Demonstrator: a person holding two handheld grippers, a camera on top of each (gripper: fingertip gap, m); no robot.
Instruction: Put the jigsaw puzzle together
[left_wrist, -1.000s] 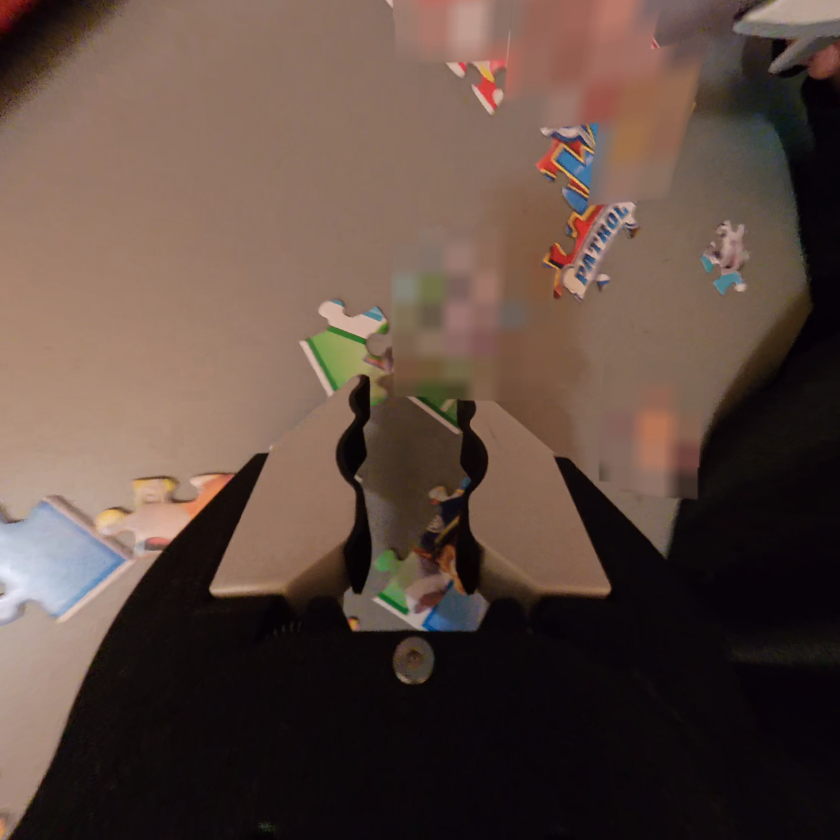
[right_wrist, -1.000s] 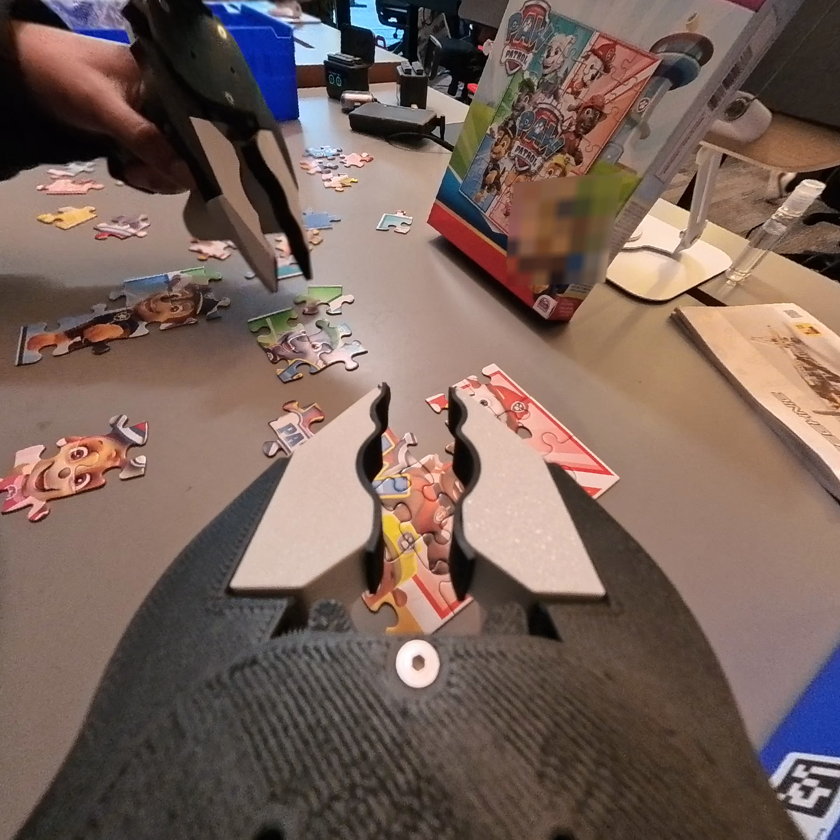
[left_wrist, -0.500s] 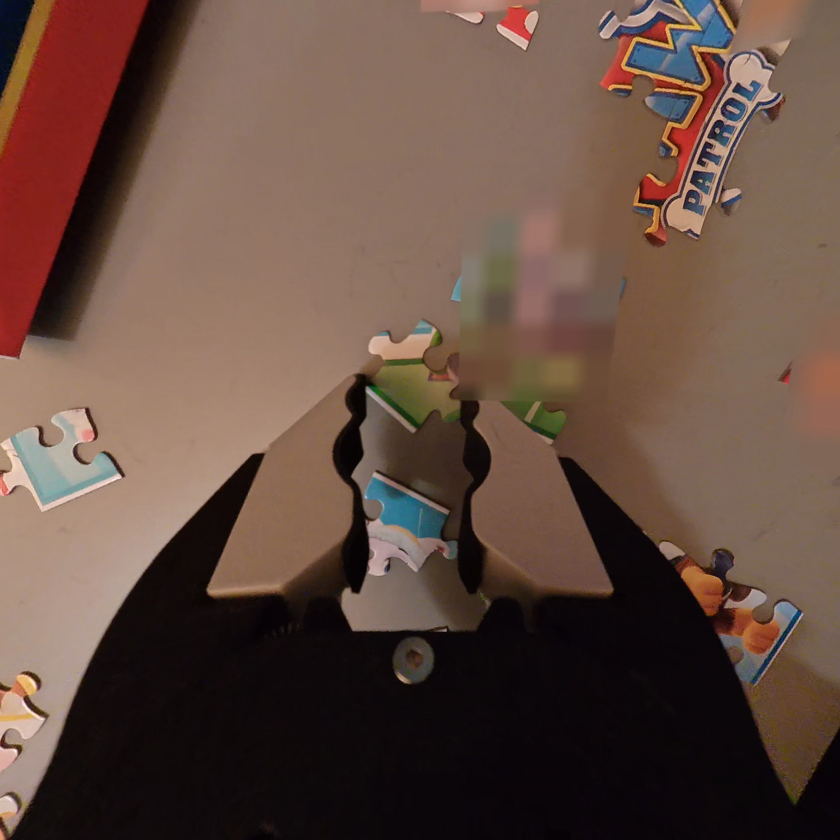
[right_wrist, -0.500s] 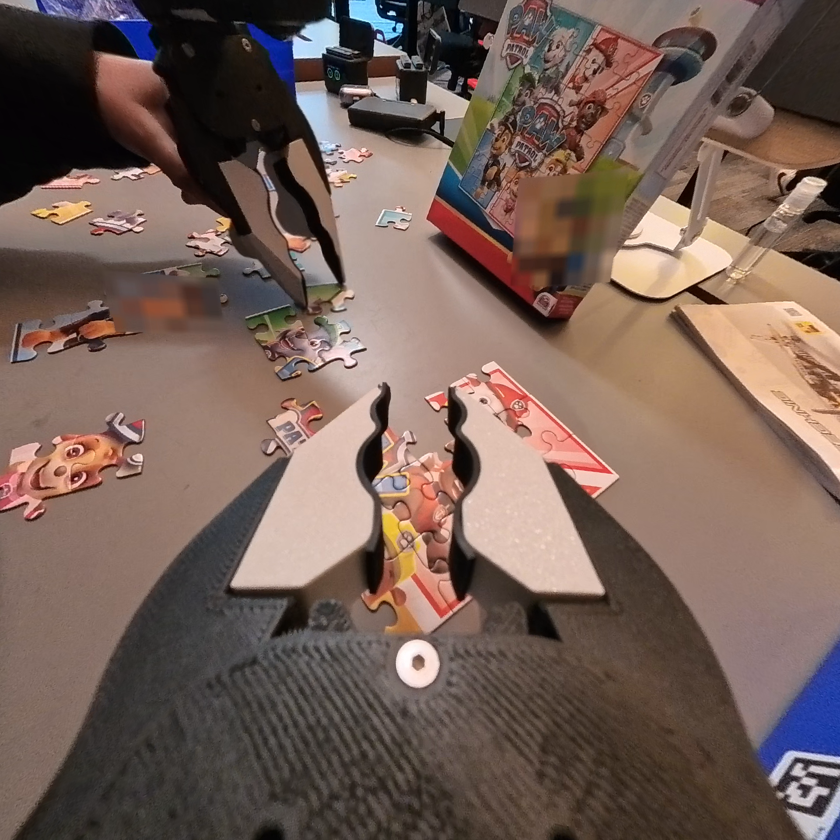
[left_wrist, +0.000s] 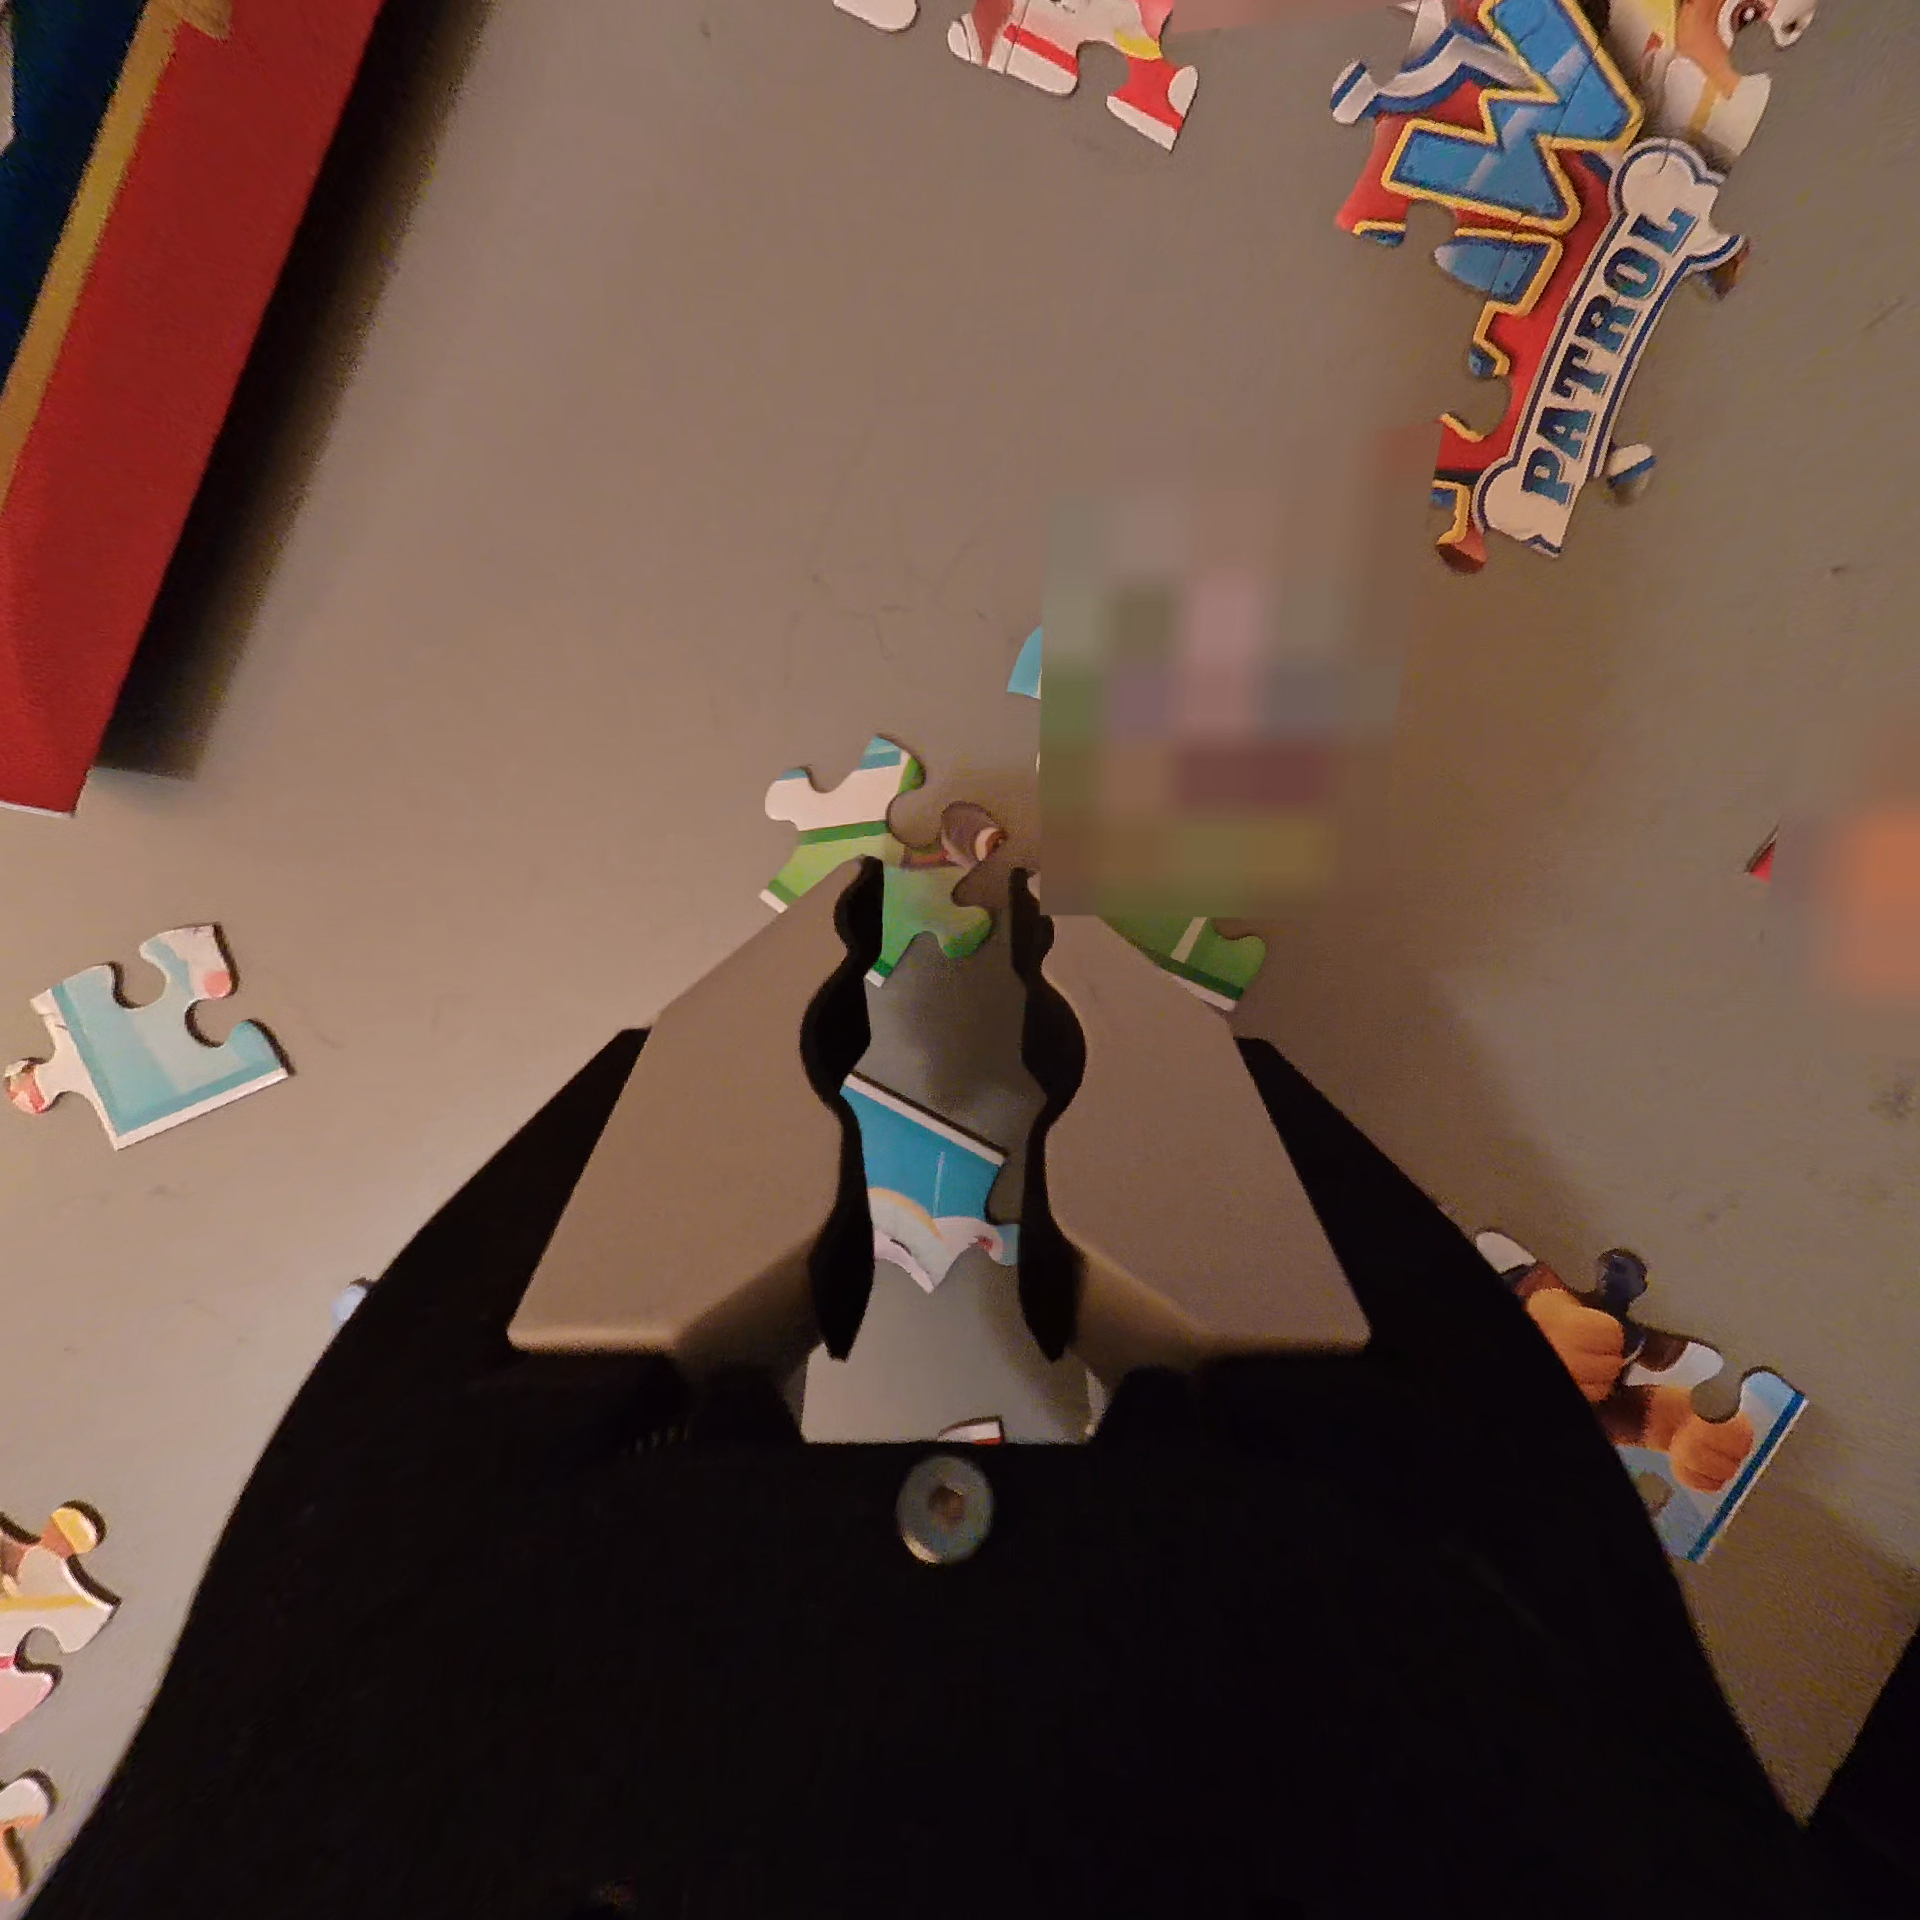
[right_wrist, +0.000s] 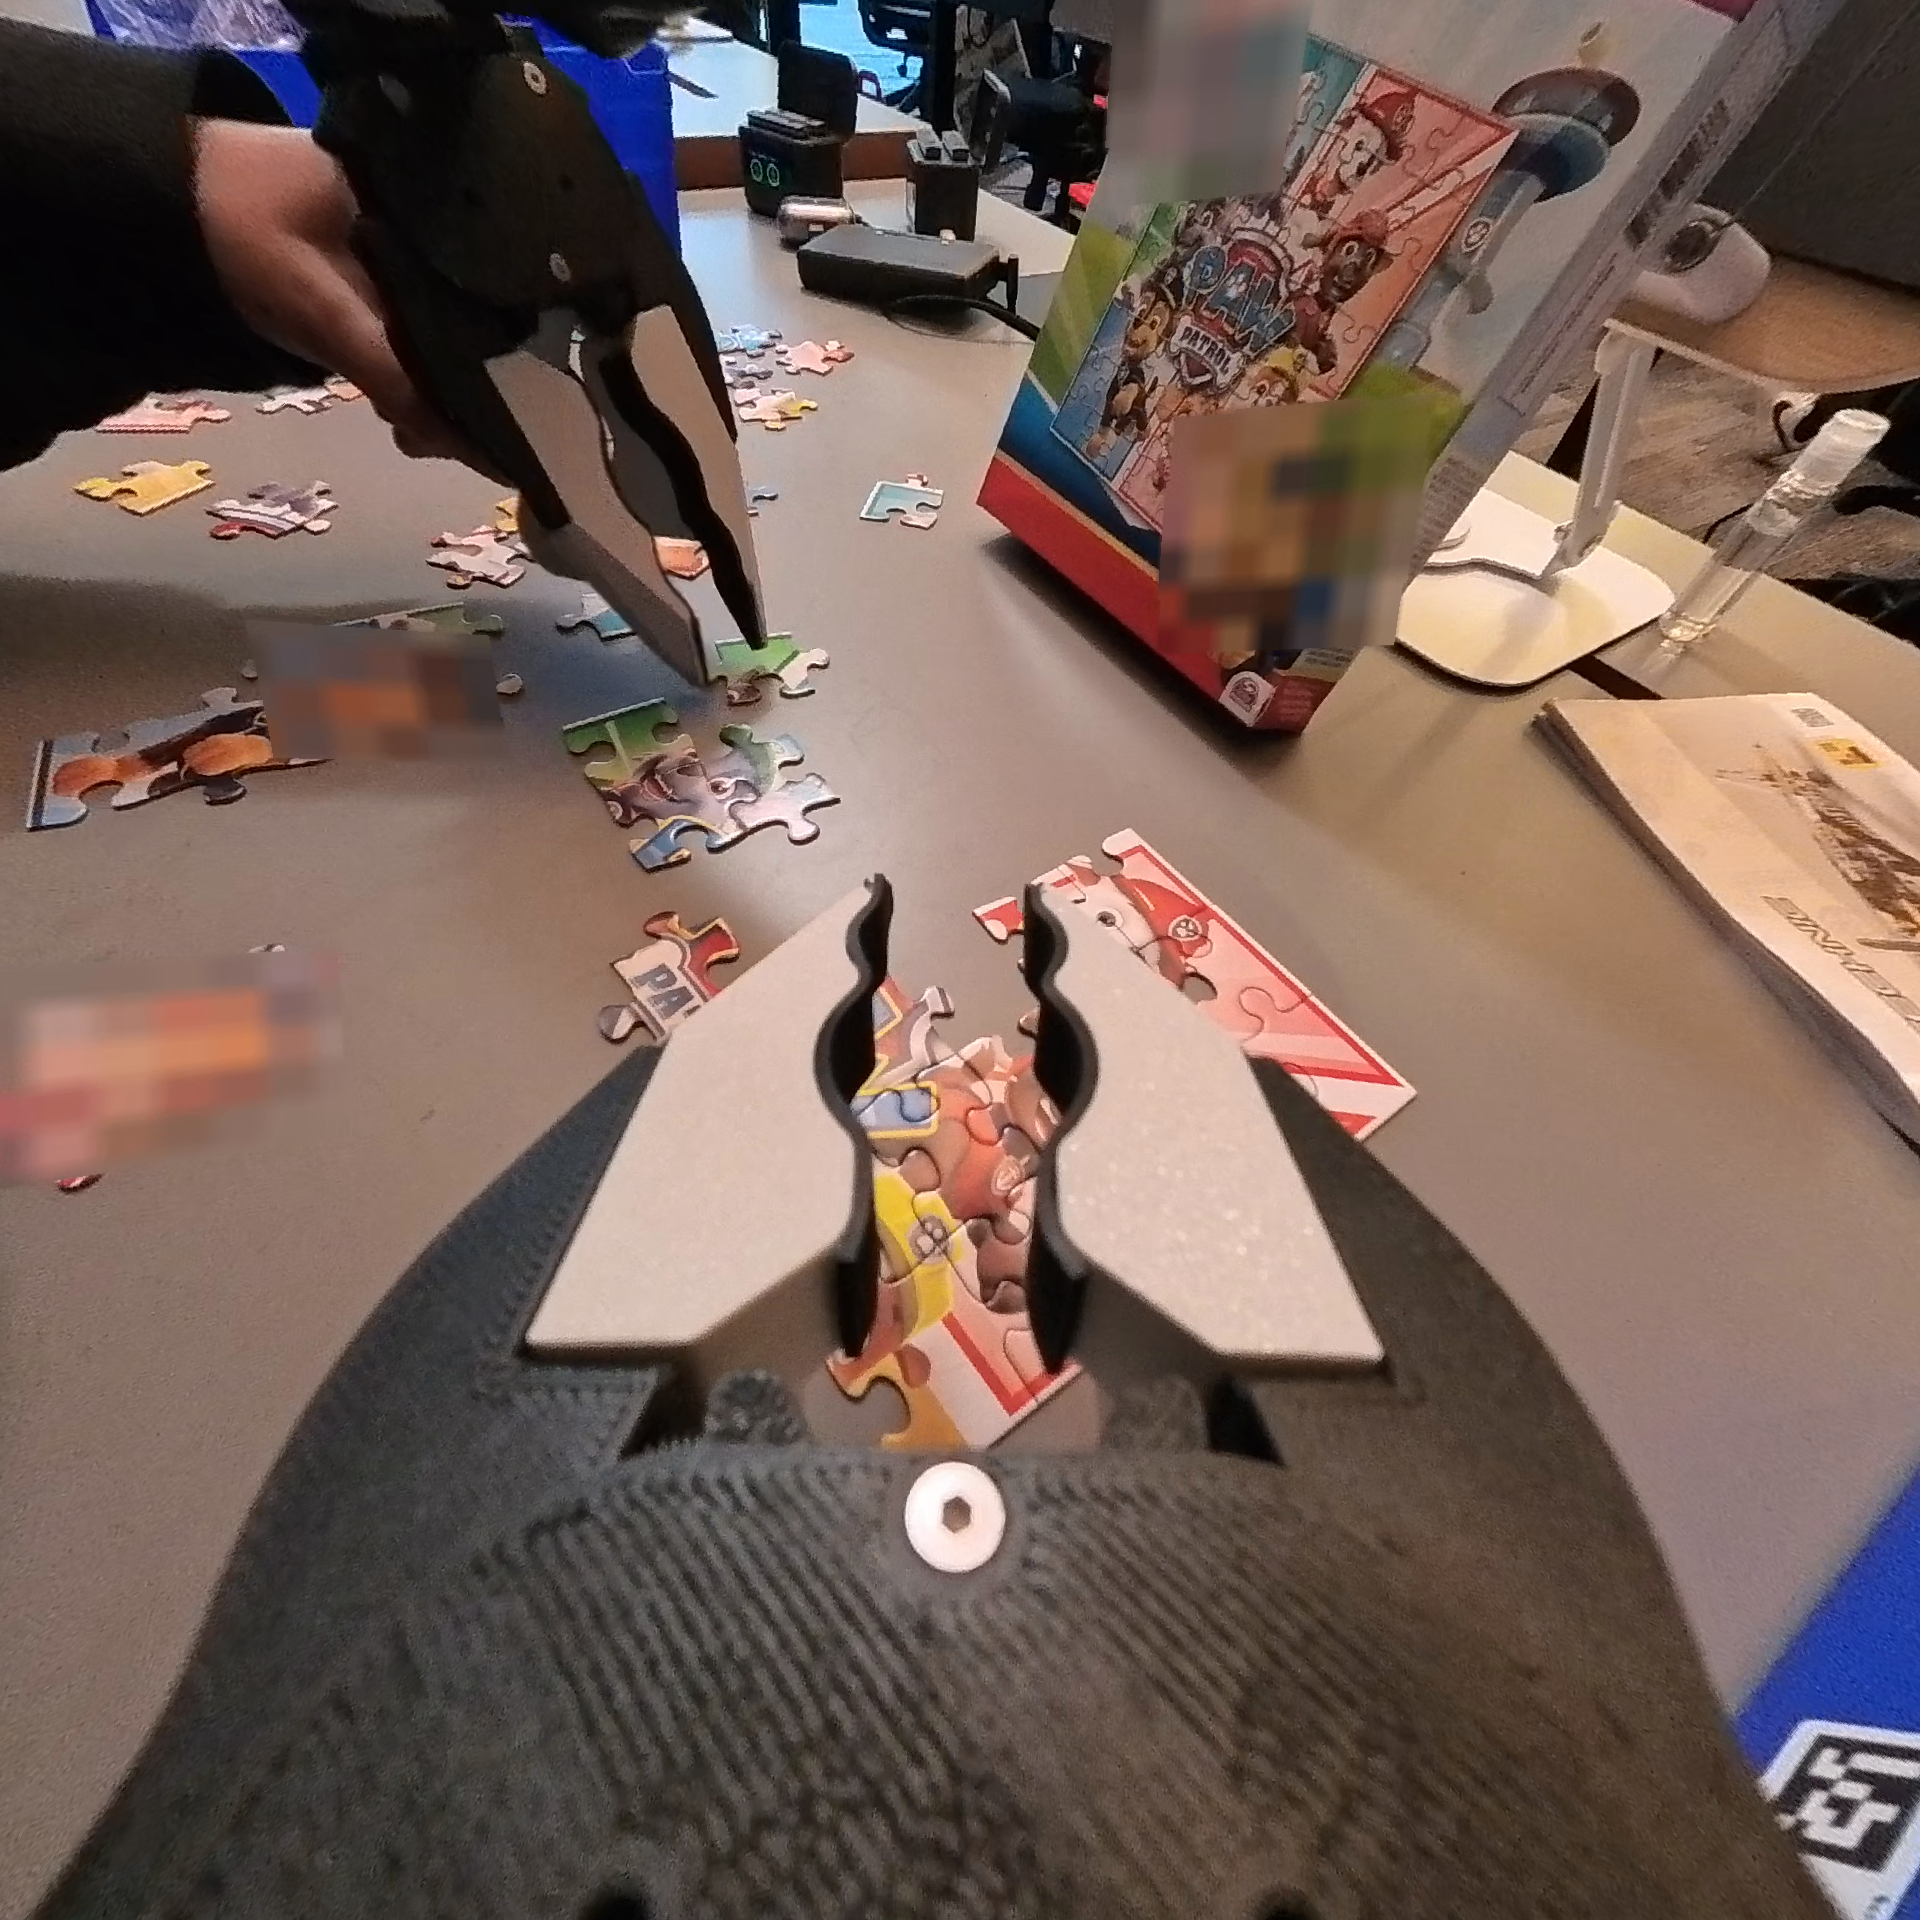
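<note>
Both wavy-padded claws gape, left claw (left_wrist: 945, 894) seemingly touching a green cardboard piece (left_wrist: 914, 894).

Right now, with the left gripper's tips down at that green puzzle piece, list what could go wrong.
1. The left gripper has its tips at the green piece, which lies flat on the table; the fingers could slide over it or push it along.
2. The joined cluster lies close by; a nudge might scatter or separate it.
3. The right gripper hangs open over the red assembled section; dropping lower could shift it.
</note>
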